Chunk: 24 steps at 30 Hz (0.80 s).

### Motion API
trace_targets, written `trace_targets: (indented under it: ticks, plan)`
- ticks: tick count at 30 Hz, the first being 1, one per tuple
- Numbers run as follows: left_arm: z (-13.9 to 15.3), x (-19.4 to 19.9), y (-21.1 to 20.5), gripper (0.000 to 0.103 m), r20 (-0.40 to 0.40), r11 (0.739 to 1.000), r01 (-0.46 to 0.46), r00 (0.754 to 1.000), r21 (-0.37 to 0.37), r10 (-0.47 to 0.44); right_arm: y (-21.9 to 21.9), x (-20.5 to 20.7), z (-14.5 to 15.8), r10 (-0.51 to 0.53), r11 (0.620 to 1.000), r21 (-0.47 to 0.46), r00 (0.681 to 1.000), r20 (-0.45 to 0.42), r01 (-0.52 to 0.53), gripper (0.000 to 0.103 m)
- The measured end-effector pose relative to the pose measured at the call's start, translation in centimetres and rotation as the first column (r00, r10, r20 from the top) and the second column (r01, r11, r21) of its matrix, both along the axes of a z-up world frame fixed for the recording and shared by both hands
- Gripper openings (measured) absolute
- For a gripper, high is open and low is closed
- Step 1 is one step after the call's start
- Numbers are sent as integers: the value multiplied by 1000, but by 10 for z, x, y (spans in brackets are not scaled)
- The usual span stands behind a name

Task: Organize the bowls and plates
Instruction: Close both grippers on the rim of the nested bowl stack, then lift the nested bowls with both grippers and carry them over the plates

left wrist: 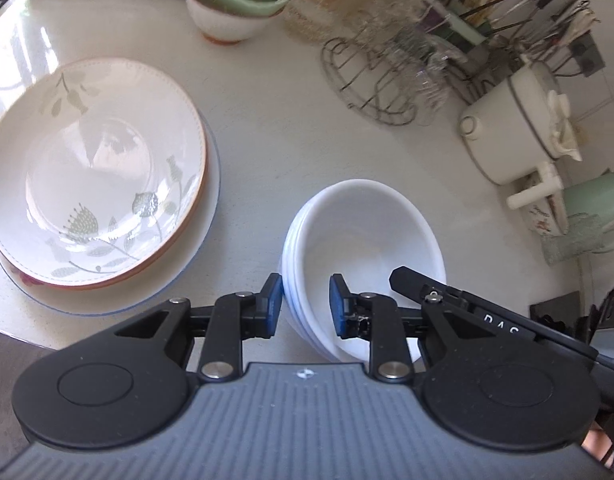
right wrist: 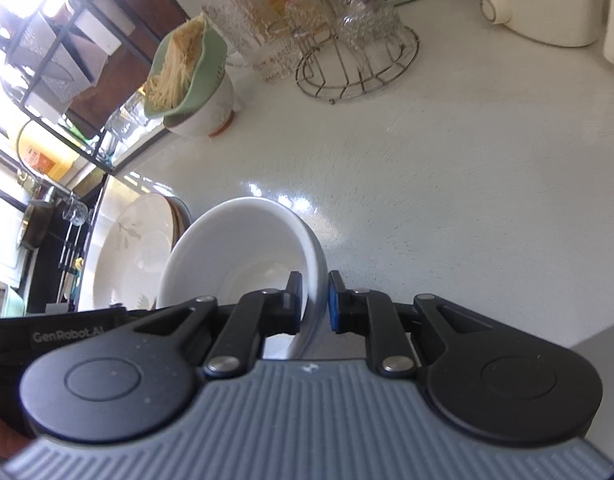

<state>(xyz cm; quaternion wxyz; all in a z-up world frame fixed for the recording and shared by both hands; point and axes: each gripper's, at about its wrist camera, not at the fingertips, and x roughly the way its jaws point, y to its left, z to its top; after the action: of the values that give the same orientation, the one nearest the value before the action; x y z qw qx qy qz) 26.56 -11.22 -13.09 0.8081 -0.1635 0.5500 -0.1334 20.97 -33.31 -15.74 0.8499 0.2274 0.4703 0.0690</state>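
Observation:
A stack of nested white bowls (left wrist: 363, 240) sits between both grippers over the pale tabletop (left wrist: 267, 128). My left gripper (left wrist: 305, 306) is shut on the stack's near left rim, one blue pad outside and one inside. My right gripper (left wrist: 407, 280) reaches in from the right and grips the opposite rim. In the right wrist view the right gripper (right wrist: 313, 304) pinches the bowl stack (right wrist: 235, 248) by its wall, and the stack looks tilted. A floral plate (left wrist: 95, 176) lies on top of other plates to the left, apart from the bowls; the floral plate (right wrist: 127, 248) also shows beyond the bowls.
A bowl holding a green colander of noodles (left wrist: 235, 8) stands at the back. A wire rack (left wrist: 371, 76), a utensil holder (left wrist: 507, 8), a white pot (left wrist: 515, 132) and a green mug (left wrist: 595, 204) crowd the back right. The table edge (left wrist: 11, 328) curves at lower left.

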Motion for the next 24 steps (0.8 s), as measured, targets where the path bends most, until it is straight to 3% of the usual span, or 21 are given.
trace_targets:
  ticks: [9, 24]
  plan:
    - [39, -6, 26, 29, 23, 998, 57, 998, -37, -56, 15, -19, 40, -55, 998, 8, 998, 36, 54, 16]
    - [72, 30, 125, 30, 38, 989, 100, 995, -112, -96, 91, -11, 81, -109, 994, 19, 988, 106, 108, 17]
